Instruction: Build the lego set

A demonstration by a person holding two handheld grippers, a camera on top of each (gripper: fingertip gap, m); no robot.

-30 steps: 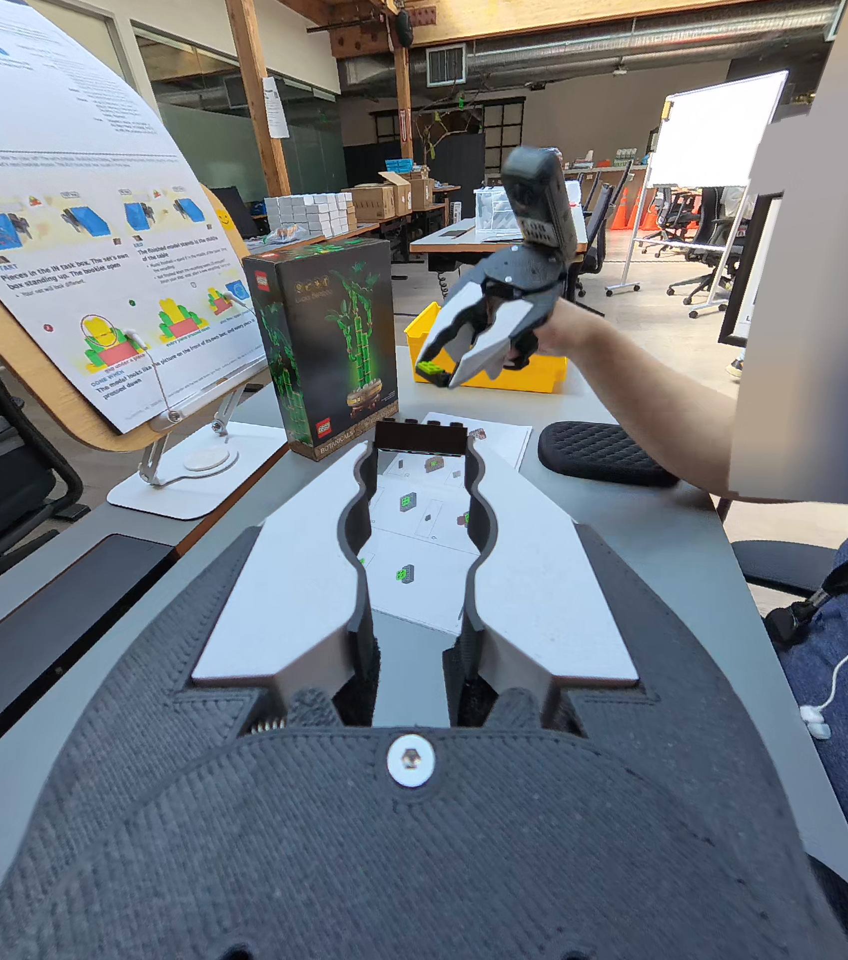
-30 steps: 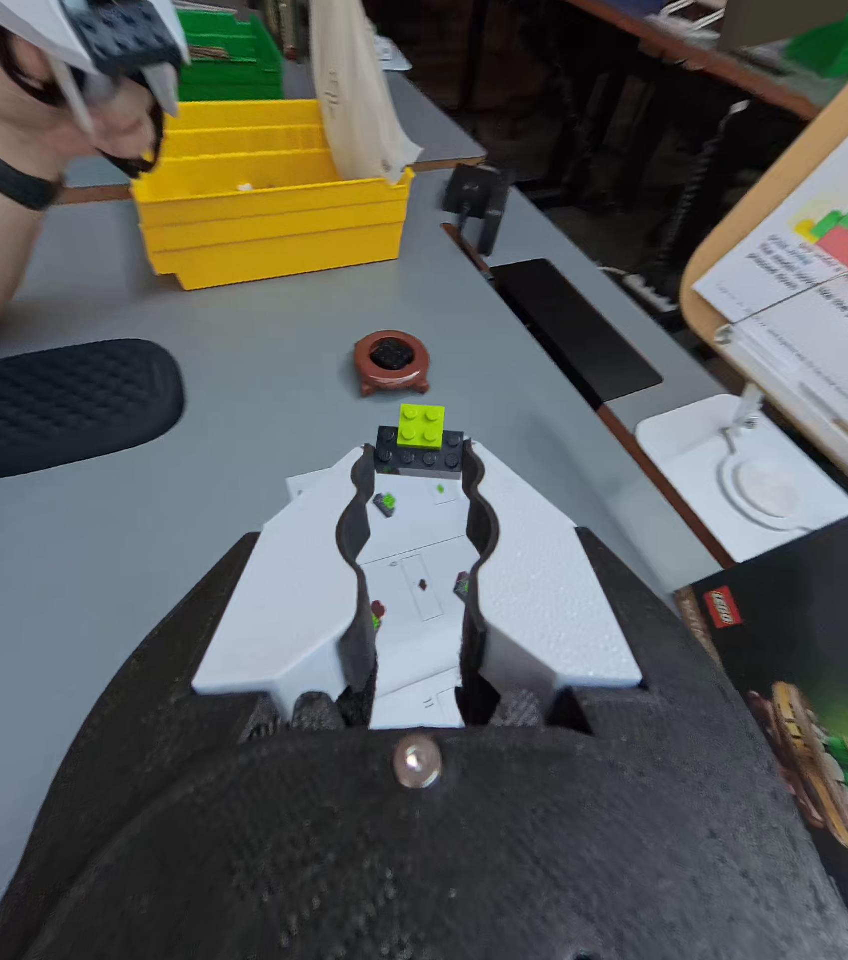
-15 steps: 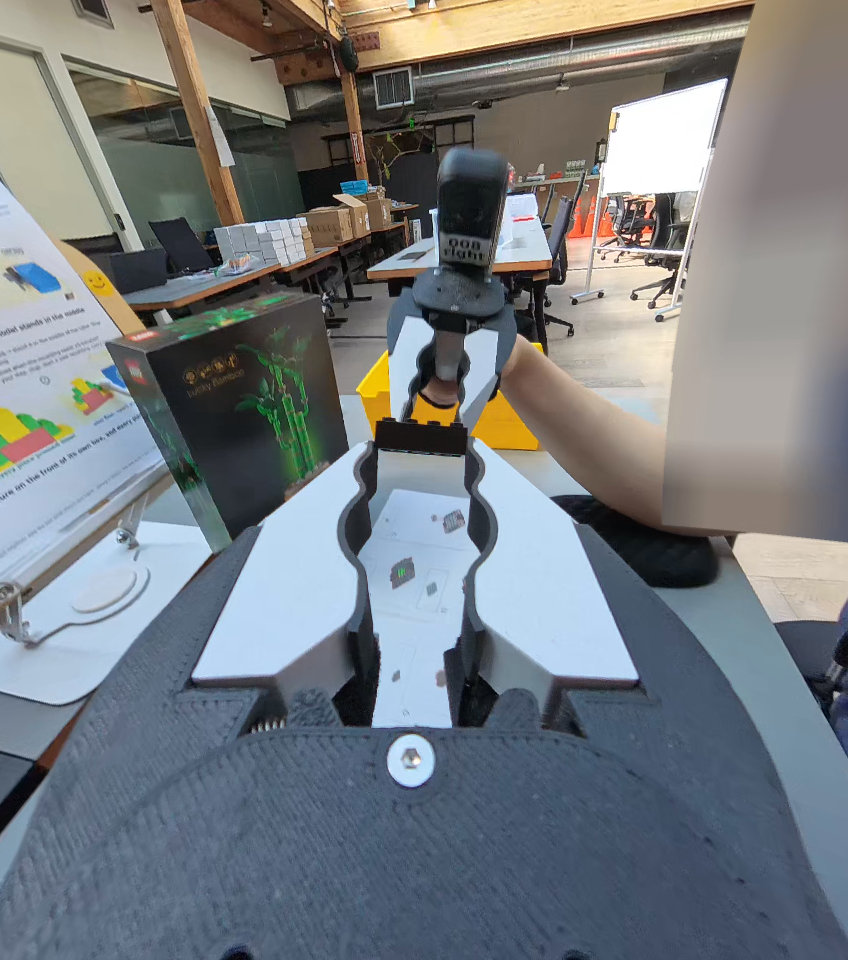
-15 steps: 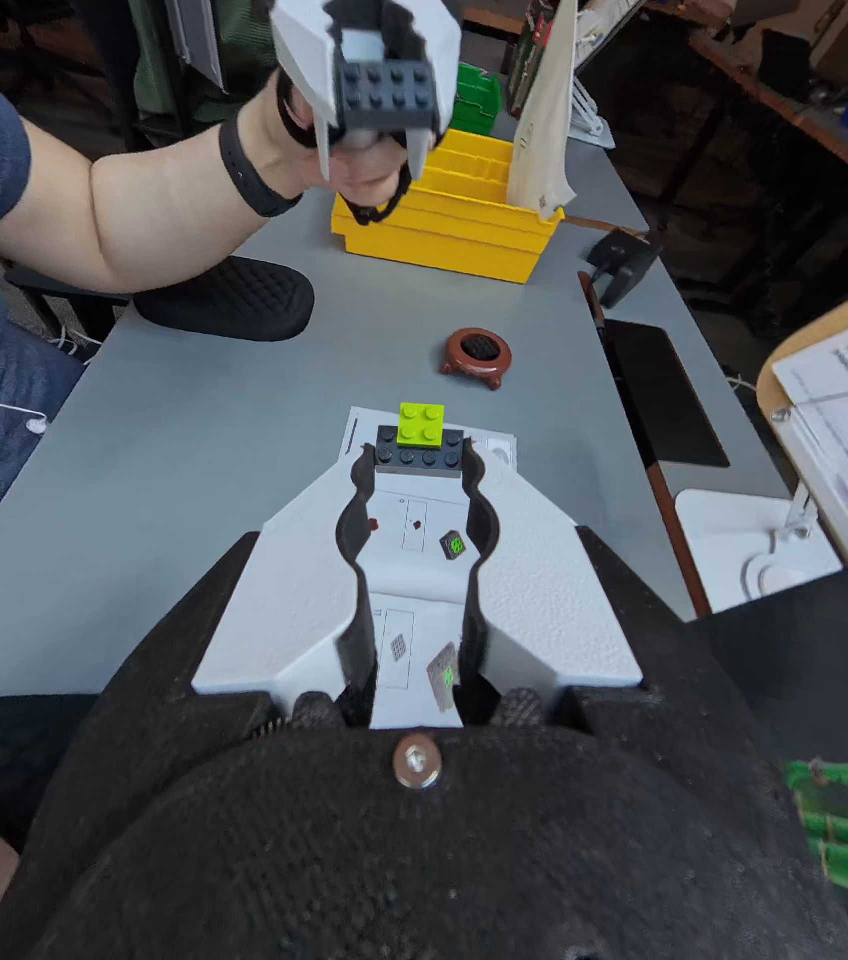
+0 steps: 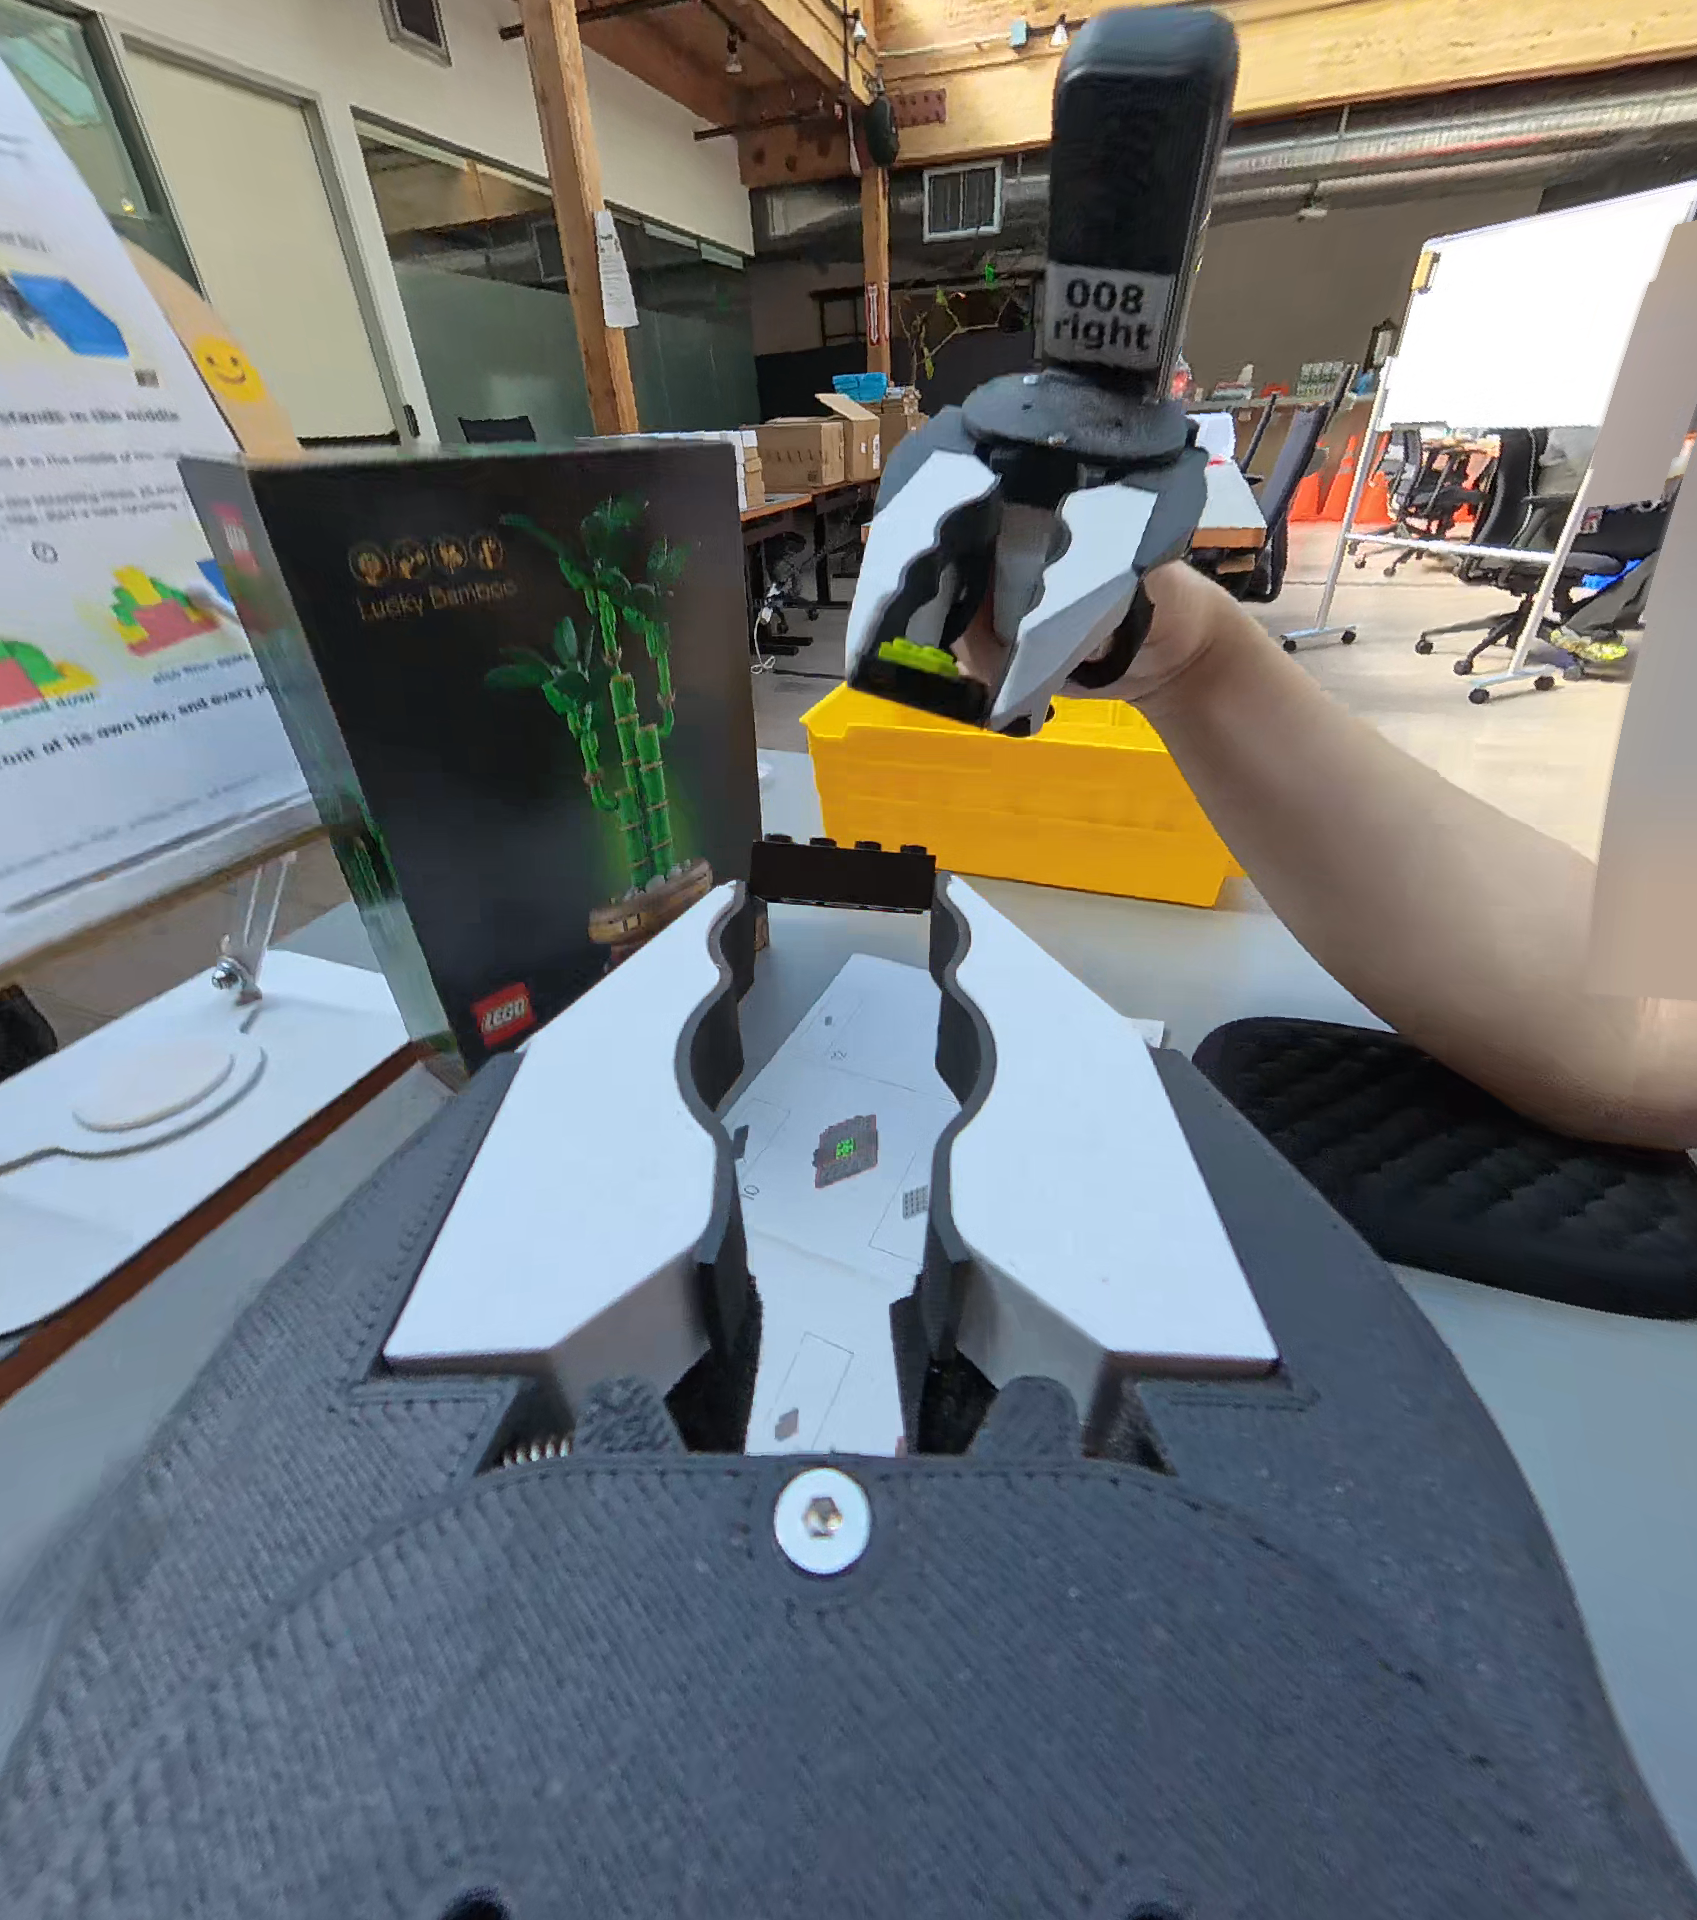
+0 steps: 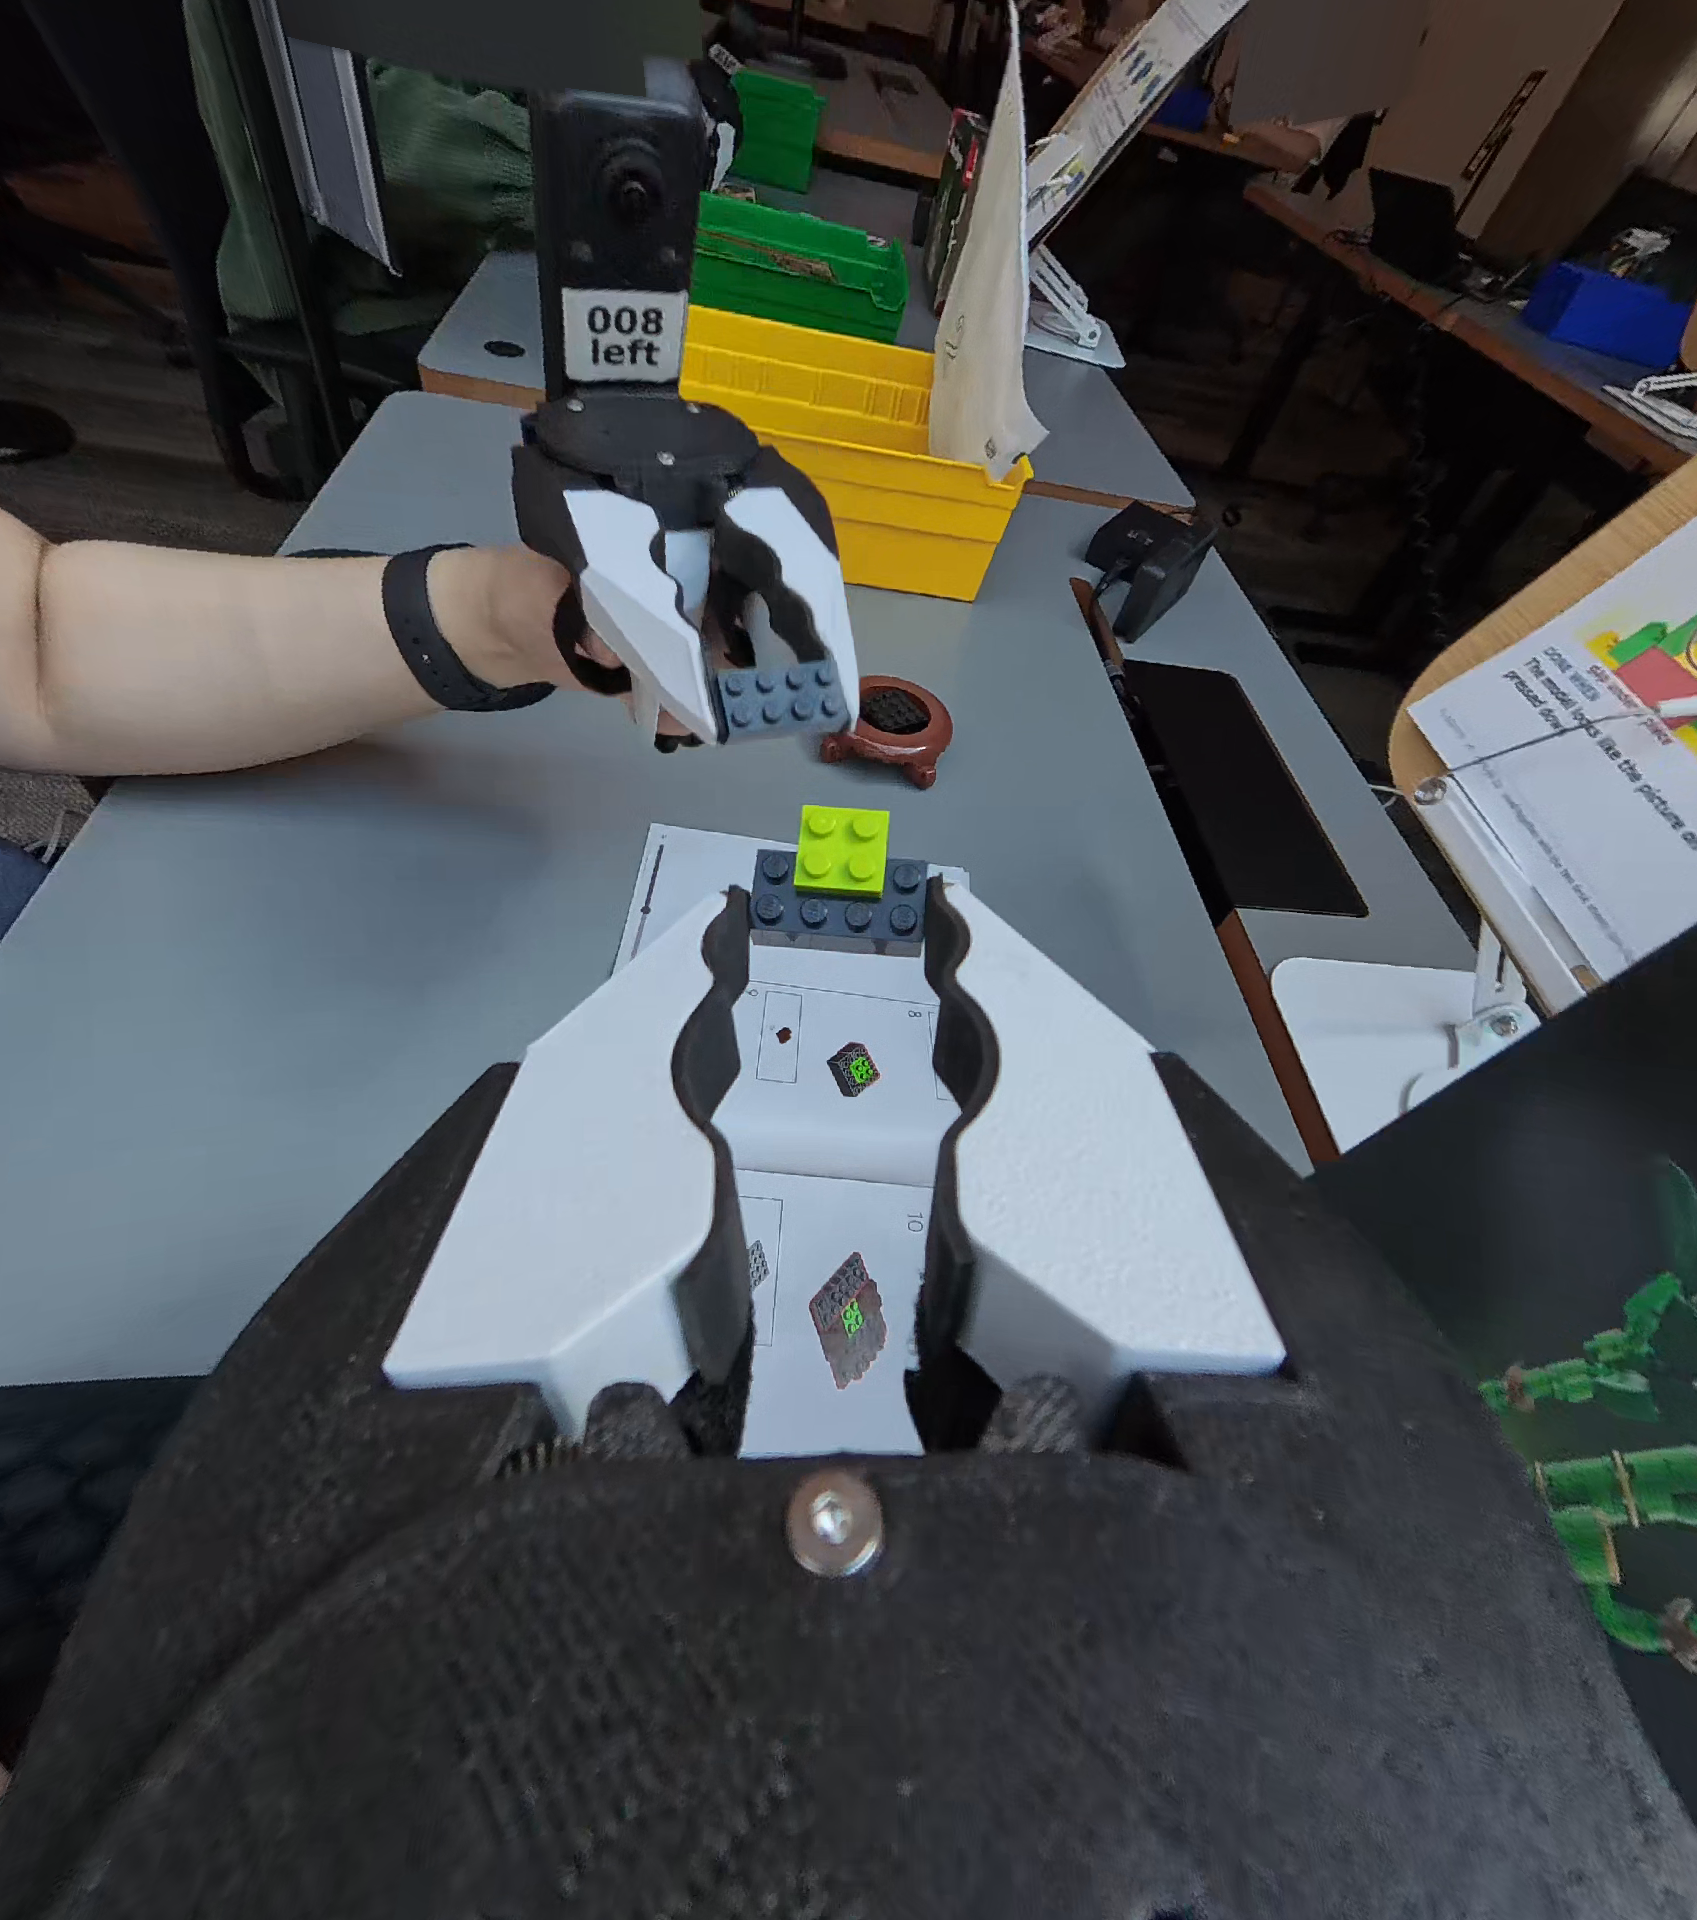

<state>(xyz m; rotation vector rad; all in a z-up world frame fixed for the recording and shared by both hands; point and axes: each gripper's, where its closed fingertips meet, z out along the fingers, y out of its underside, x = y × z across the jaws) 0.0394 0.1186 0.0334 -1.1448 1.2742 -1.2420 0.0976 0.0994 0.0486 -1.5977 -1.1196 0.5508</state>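
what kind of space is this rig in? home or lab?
Looks like an open-plan office or lab workspace, not a home: rows of desks with office chairs, a rolling whiteboard, stacked cardboard boxes, and exposed ceiling ducts over the grey table.

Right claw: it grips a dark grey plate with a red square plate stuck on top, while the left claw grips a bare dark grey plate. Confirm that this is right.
Not quite: the small square plate is lime green, not red. The right wrist view shows it studded onto the dark grey plate in the right claw. The rest holds: the left claw grips a bare dark grey plate.
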